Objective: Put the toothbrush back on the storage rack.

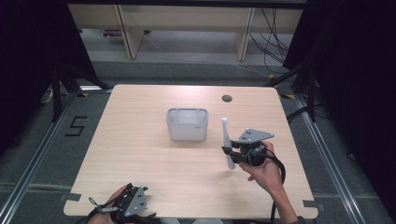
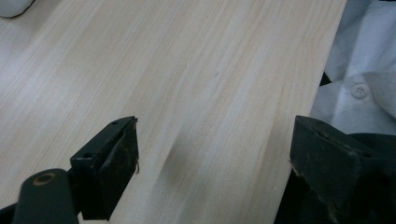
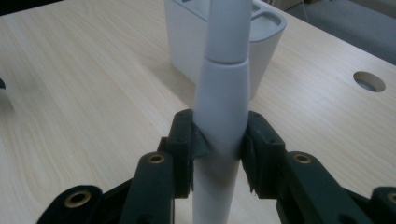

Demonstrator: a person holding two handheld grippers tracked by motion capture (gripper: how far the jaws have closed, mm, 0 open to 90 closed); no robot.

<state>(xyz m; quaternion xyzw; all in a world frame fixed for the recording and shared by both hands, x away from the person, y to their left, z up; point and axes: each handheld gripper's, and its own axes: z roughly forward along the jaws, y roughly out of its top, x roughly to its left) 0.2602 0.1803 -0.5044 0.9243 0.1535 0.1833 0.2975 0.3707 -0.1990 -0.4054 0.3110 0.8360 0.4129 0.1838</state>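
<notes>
A long white tapered stick-shaped object [image 1: 227, 142] stands nearly upright above the table, right of centre. My right gripper [image 1: 232, 152] is shut on its lower part; in the right gripper view the two pads [image 3: 198, 140] press on the white shaft [image 3: 222, 93]. A grey-white rectangular bin [image 1: 187, 124] sits on the table just left of the stick, also visible behind it as the bin [image 3: 268, 37]. My left gripper [image 1: 133, 205] rests at the table's near left edge, jaws wide apart over bare wood [image 2: 215, 154].
The wooden table [image 1: 140, 154] has a round cable hole [image 1: 227, 98] at the back right. White cloth of a shirt [image 2: 359, 70] lies off the table edge in the left gripper view. Desk legs and cables stand beyond the far edge.
</notes>
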